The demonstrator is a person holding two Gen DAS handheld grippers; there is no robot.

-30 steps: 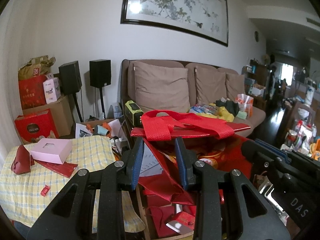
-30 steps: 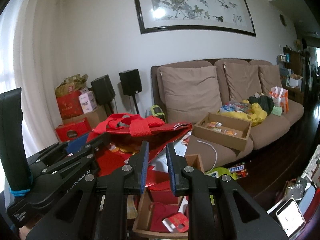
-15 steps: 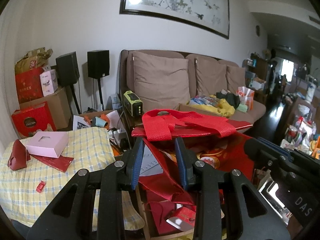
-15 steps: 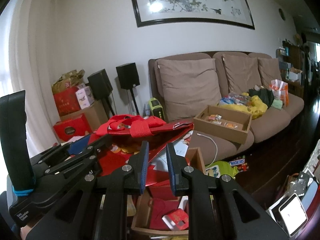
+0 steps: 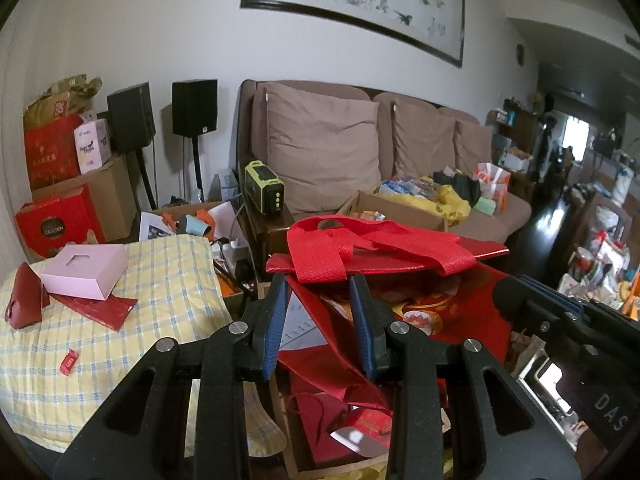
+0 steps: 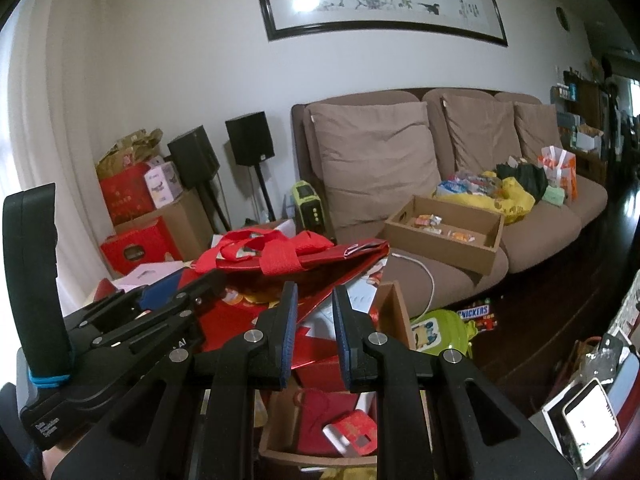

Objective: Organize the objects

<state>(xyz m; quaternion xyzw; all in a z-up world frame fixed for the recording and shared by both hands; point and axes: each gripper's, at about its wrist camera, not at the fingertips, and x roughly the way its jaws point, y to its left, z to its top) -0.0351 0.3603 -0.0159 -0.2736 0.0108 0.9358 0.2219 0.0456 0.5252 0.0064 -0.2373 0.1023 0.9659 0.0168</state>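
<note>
Left gripper (image 5: 320,324): blue-padded jaws stand partly apart, a fold of the red bag (image 5: 400,280) running between them; whether the pads pinch the fabric cannot be told. Right gripper (image 6: 314,330): jaws narrower, glossy red bag (image 6: 304,268) edge in the gap; grip likewise not readable. The bag hangs between both tools, its woven red handles (image 5: 360,248) draped flat over the top, a gold-and-red printed emblem on its side, characters too small to read. Below sits an open cardboard box (image 6: 284,436) with red pouches and a red card inside. The right tool's body, seen from the left camera, carries the letters "DAS"; the left tool's body shows small white print, unreadable. Left of the bag, a yellow checked cloth (image 5: 160,288) bears a pink box (image 5: 84,272), a red envelope and a dark red pouch. A red carton (image 5: 56,224) behind reads "COLLECTION". On the floor by the brown sofa (image 6: 440,160) lies a "SNICKERS" pack (image 6: 474,313). A cardboard tray (image 6: 444,236) of sweets rests on the sofa seat.
</note>
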